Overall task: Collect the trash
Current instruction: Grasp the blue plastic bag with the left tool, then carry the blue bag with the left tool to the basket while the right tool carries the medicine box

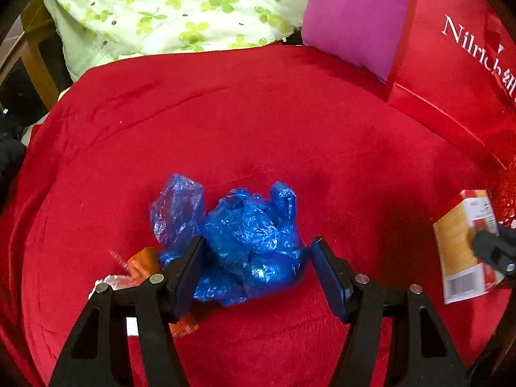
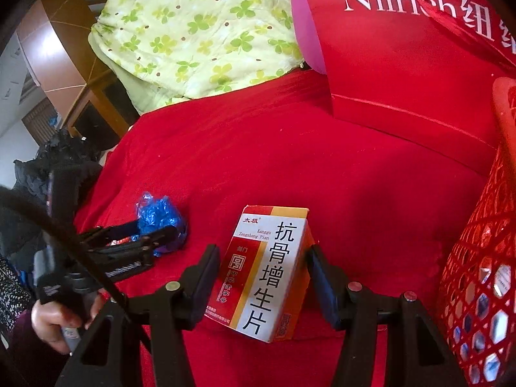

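Observation:
A crumpled blue plastic wad lies on the red blanket. My left gripper is open with its jaws on either side of the wad, not pinching it. An orange and clear wrapper lies under its left finger. A white, red and orange medicine box sits between the jaws of my right gripper. Both pads touch its sides, so the gripper is shut on it. The box and the right gripper's tip show at the right edge of the left wrist view. The blue wad and the left gripper show in the right wrist view.
A red mesh basket stands at the right with things inside. A red Nilrich bag and a pink cushion stand at the back right. A green clover quilt is piled behind. Wooden furniture is at the left.

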Tool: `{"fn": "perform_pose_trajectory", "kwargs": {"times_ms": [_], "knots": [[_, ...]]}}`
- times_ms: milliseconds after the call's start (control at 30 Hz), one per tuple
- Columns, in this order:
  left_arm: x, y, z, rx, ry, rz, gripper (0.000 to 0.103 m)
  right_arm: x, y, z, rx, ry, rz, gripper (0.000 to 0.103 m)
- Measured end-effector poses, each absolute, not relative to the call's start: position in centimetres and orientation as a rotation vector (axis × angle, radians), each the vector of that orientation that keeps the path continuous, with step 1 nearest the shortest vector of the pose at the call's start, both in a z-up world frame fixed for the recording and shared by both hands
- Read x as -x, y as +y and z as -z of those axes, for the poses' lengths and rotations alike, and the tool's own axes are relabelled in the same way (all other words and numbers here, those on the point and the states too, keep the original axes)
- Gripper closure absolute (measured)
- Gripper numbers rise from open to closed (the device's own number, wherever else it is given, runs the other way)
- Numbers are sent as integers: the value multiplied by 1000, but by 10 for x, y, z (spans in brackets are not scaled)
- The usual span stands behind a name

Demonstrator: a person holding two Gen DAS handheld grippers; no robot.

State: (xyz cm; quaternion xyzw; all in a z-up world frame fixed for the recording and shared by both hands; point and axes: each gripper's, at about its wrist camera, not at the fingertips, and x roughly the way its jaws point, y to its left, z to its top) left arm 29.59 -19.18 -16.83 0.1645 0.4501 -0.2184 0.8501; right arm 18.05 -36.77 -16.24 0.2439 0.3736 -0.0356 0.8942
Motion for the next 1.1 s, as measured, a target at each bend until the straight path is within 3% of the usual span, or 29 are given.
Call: {"fn": "perform_pose_trajectory", "kwargs": {"times_ms": [200,1100], "knots": [[-286,-193,163,-351,905,442,51,-176,-363,155,-460,733,69,45],[-92,-137,21,-429,481,317,51,-88,-318,80,-294,368,5,44]]}}
